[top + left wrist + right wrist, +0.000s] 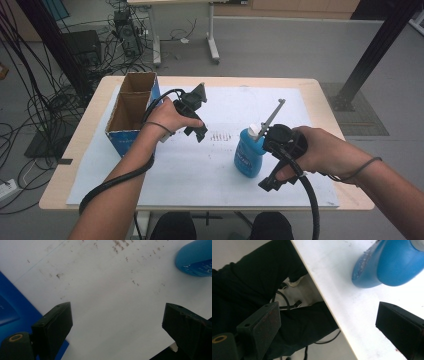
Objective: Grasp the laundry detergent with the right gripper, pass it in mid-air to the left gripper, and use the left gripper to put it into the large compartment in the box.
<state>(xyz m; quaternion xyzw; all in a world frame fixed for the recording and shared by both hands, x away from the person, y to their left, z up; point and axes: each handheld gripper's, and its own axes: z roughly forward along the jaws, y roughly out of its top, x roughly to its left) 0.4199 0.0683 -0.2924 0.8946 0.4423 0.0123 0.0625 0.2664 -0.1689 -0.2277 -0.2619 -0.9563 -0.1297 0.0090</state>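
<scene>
High view: a blue plastic bottle with a white cap (248, 152) stands upright on the white paper sheet (200, 170) that covers the wooden counter (60, 185), right of centre and toward the near edge. The right gripper (274, 176) sits just beside the bottle on its right; whether it touches the bottle I cannot tell from above. Right gripper view: its fingers (259, 327) are spread wide with nothing between them, and the bottle's blue body (387, 262) lies ahead, apart from both pads, near the counter's edge. The left gripper (197, 112) hovers over the sheet near the open cardboard box with blue sides (131, 112), which stands at the far left of the counter. Left gripper view: fingers (53, 325) released, only bare, lightly stained paper between them, with the bottle (195, 258) off at the upper right corner. Judgement: early stage. The bottle is not yet grasped, and the box looks empty as far as its inside is visible. Left to do, probably: close on the bottle, lift it, carry it toward the box.
</scene>
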